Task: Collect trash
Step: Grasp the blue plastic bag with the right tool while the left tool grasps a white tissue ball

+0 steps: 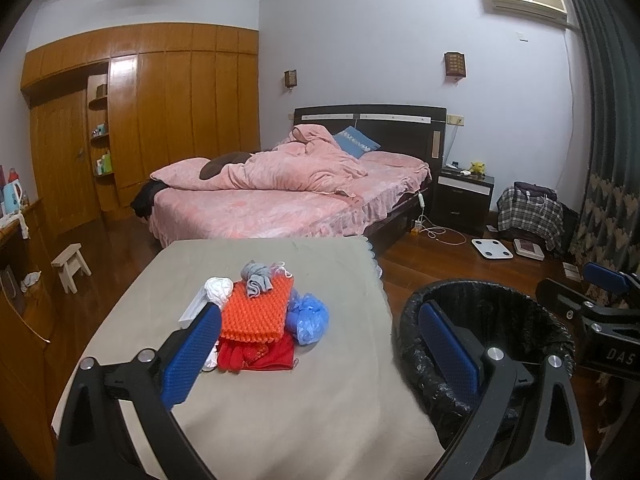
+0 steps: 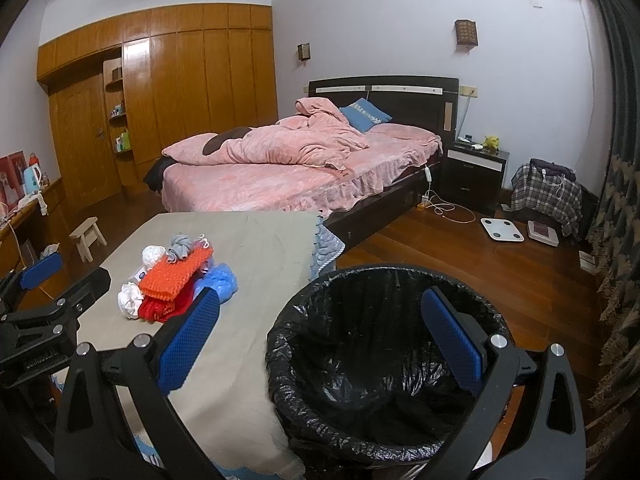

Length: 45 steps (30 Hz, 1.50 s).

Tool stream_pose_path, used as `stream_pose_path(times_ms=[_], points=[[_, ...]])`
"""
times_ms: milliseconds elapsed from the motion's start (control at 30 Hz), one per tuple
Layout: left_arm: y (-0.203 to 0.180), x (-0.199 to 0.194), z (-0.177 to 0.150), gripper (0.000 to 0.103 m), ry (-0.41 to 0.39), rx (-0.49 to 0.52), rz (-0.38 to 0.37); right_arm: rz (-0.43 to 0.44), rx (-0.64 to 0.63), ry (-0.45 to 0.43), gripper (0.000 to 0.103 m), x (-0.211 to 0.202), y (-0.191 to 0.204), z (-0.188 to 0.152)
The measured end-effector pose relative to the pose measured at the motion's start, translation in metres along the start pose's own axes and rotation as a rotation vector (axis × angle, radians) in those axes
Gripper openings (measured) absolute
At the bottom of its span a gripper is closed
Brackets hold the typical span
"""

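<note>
A pile of trash lies on the beige-covered table point(image 1: 280, 400): an orange foam sheet point(image 1: 256, 312), a red bag point(image 1: 260, 354) under it, a grey rag point(image 1: 258, 280), a blue plastic bag point(image 1: 308, 316) and white crumpled tissue point(image 1: 219, 288). The pile also shows in the right wrist view point(image 2: 176, 276). A bin lined with a black bag point(image 2: 380, 360) stands right of the table. My left gripper point(image 1: 320, 352) is open and empty, above the table just short of the pile. My right gripper point(image 2: 320, 340) is open and empty, above the bin's near rim.
A bed with pink bedding point(image 1: 280, 188) stands beyond the table. A small wooden stool point(image 1: 72, 264) is on the floor at left. A white scale point(image 2: 502, 230) and cables lie on the wooden floor at right, near a dark nightstand point(image 2: 474, 176).
</note>
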<state>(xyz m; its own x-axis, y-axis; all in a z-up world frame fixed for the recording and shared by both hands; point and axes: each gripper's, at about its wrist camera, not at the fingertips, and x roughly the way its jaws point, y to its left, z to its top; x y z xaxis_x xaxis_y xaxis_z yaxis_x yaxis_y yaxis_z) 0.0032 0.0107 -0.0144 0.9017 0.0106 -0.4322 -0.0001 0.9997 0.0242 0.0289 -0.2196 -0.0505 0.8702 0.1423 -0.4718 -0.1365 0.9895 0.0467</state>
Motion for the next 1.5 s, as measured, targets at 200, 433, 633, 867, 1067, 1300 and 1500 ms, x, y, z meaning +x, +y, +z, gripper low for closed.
stream_pose_path(times_ms=[200, 433, 633, 867, 1067, 1300, 1500], points=[[0.010, 0.006, 0.000, 0.097, 0.008, -0.008, 0.023, 0.021, -0.021, 0.006, 0.098, 0.012, 0.006, 0.007], [0.055, 0.031, -0.008, 0.097, 0.050, -0.046, 0.132, 0.078, -0.044, 0.035, 0.098, 0.051, 0.027, 0.010], [0.099, 0.057, -0.024, 0.097, 0.088, -0.057, 0.221, 0.135, -0.055, 0.083, 0.098, 0.098, 0.054, 0.008], [0.134, 0.092, -0.041, 0.097, 0.130, -0.092, 0.238, 0.145, -0.075, 0.106, 0.098, 0.150, 0.086, 0.006], [0.149, 0.122, -0.050, 0.094, 0.176, -0.099, 0.234, 0.148, -0.080, 0.151, 0.092, 0.190, 0.103, -0.001], [0.164, 0.148, -0.061, 0.088, 0.228, -0.121, 0.234, 0.177, -0.128, 0.229, 0.084, 0.229, 0.125, -0.012], [0.169, 0.153, -0.067, 0.087, 0.240, -0.123, 0.231, 0.186, -0.172, 0.271, 0.080, 0.250, 0.142, -0.020]])
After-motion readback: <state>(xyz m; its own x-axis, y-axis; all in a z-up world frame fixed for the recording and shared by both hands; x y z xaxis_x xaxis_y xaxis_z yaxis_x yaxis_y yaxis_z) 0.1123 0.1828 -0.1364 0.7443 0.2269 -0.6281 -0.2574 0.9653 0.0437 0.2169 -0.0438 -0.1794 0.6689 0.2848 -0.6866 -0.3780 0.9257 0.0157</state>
